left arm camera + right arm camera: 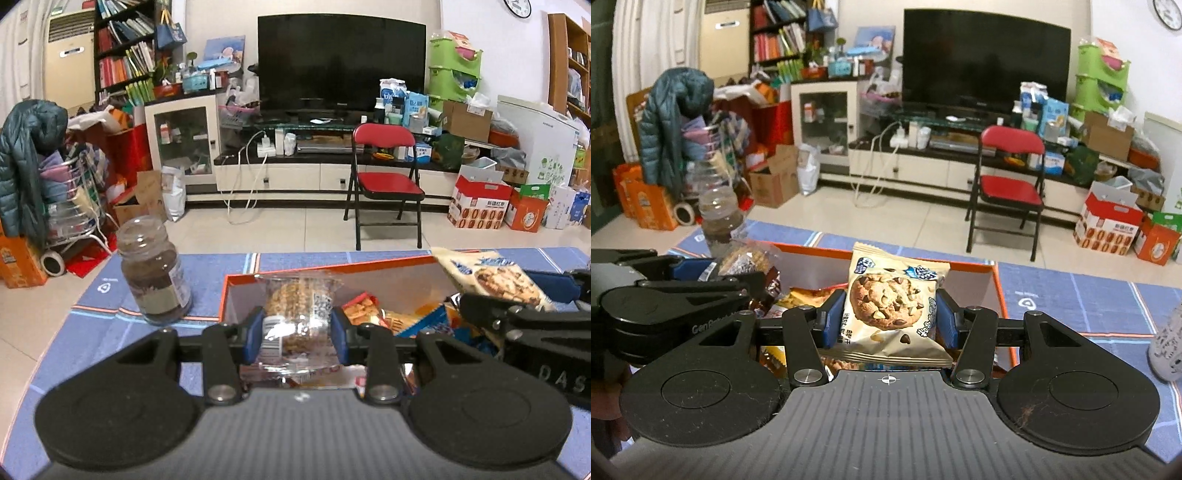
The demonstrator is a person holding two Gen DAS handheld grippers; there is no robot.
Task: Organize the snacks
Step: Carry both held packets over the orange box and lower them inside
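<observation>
The left gripper [298, 334] pinches a clear cracker pack [295, 314] and the right gripper [889, 319] a cookie bag [892, 306], each between its jaws above the orange box [999, 291]; both seem light, crinkly and crumbly, so hold their sides gently.

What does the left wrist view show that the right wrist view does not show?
Only the left wrist view: the dark contents and label of the glass jar clearly, standing left of the box.
Only the right wrist view: the cookie picture on the packet front, and a white object at the right edge.
Both: the orange box with snacks, the left gripper shut on a clear cracker packet, the right gripper shut on the cookie packet.
</observation>
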